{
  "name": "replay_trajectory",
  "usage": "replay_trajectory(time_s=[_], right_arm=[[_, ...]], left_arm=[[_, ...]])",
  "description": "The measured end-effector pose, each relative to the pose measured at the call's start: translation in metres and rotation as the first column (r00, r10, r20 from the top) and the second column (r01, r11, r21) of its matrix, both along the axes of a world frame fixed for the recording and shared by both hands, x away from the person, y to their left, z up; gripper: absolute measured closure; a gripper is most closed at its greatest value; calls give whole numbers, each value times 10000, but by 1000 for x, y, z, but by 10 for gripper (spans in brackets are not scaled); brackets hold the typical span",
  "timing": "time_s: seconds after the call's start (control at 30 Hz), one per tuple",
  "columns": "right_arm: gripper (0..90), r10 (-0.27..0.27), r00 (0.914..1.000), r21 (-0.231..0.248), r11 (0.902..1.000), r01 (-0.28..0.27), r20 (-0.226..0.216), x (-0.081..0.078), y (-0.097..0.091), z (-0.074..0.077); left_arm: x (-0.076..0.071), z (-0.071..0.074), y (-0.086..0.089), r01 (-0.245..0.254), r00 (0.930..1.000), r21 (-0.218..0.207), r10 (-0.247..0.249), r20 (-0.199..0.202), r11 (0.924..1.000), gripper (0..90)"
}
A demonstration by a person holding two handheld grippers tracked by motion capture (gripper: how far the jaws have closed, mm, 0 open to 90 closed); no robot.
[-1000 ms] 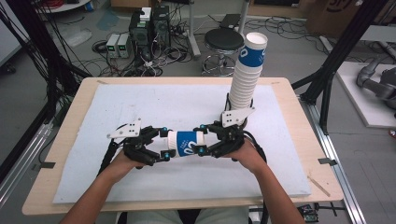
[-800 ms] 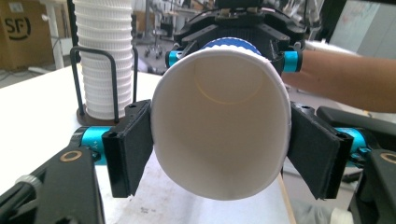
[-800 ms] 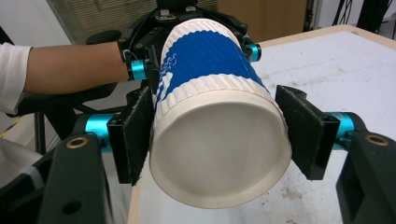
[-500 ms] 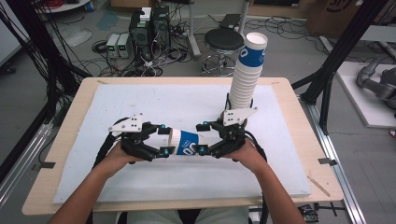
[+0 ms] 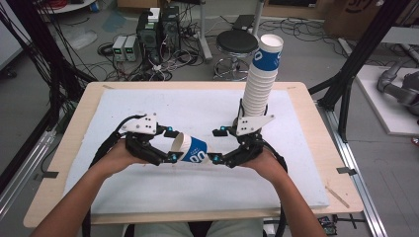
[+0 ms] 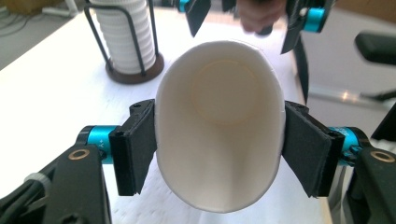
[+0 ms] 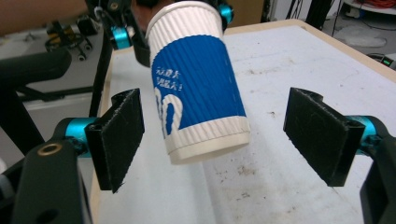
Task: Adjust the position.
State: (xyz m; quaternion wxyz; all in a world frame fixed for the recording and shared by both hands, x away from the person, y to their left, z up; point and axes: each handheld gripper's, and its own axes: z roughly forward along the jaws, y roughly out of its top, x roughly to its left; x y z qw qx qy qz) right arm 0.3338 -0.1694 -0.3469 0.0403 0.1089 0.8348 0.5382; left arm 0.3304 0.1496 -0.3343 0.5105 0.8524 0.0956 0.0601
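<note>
Now handed over: the blue-and-white paper cup (image 5: 190, 149) is clamped at its rim by the left gripper (image 6: 219, 154).
It has been released by the right gripper (image 7: 215, 140), jaws apart, above the white mat (image 5: 197, 108); restacking looks possible.

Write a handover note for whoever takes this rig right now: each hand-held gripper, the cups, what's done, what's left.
Left hand-held gripper: shut on the paper cup, pads squeezing its rim end oval, cup lying sideways above the mat.
Right hand-held gripper: open, jaws apart on either side of the cup's base, not touching it.
Cup stack: upright in its wire holder at the back of the table.
Done: the cup is in the left gripper's grip alone.
Left: probably place the cup; where, the views don't tell.
</note>
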Motion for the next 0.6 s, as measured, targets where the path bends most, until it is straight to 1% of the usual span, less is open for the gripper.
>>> replay_trajectory(time_s=[0.03, 0.07, 0.1, 0.13, 0.17, 0.2, 0.23, 0.3, 0.33, 0.37, 0.4, 0.43, 0.47, 0.5, 0.53, 0.57, 0.6], right_arm=[[207, 23, 10000, -132, 9999, -22, 76, -1, 1, 1], [207, 23, 10000, -132, 9999, -22, 76, -1, 1, 1], [207, -16, 9998, -309, 9995, 22, 212, -1, 2, 2], [207, 0, 9990, -698, 9976, 31, 446, -2, 4, 2], [207, 0, 9990, -698, 9976, 31, 446, -2, 4, 2], [207, 7, 9982, -1034, 9946, 55, 599, -3, 7, 3], [207, 38, 9977, -1180, 9930, 41, 672, -3, 9, 4], [207, 176, 9973, -1322, 9912, -80, 713, -3, 13, 5], [207, 173, 9972, -1403, 9901, -69, 727, -3, 14, 5], [207, 218, 9967, -1478, 9890, -101, 776, -2, 16, 6], [207, 280, 9964, -1530, 9881, -154, 805, -2, 18, 6], [207, 280, 9964, -1530, 9881, -154, 805, -2, 18, 6], [207, 371, 9959, -1713, 9850, -226, 820, -1, 21, 7], [207, 440, 9956, -1754, 9841, -289, 827, -1, 23, 7], [207, 548, 9952, -1885, 9813, -386, 814, -1, 25, 7], [207, 591, 9947, -1999, 9790, -413, 844, -1, 28, 7], [207, 658, 9942, -2124, 9761, -465, 847, -1, 30, 7]], left_arm=[[1, 3, -1, 21, 10000, 231, -22, 48, 9997, 307], [1, 6, -3, 26, 10000, 432, -30, 82, 9991, 307], [1, 8, -4, 43, 10000, 577, -47, 68, 9983, 304], [2, 11, -6, 82, 9999, 850, -91, 108, 9963, 304], [2, 14, -7, 107, 9999, 1014, -117, 93, 9948, 304], [2, 15, -8, 126, 9998, 1138, -140, 108, 9934, 304], [3, 18, -11, 195, 9997, 1368, -215, 133, 9904, 304], [3, 22, -14, 257, 9995, 1598, -281, 124, 9868, 304], [3, 24, -16, 314, 9993, 1786, -346, 146, 9834, 304], [2, 28, -21, 369, 9987, 2264, -437, 251, 9733, 304], [2, 28, -21, 369, 9987, 2264, -437, 251, 9733, 304], [2, 29, -23, 418, 9986, 2393, -480, 202, 9701, 304], [2, 31, -26, 460, 9983, 2659, -537, 215, 9629, 304], [2, 31, -26, 460, 9983, 2659, -537, 215, 9629, 304], [3, 35, -30, 519, 9980, 3007, -606, 196, 9523, 304], [3, 35, -30, 519, 9980, 3007, -606, 196, 9523, 304], [3, 37, -32, 564, 9978, 3086, -641, 149, 9495, 304]])
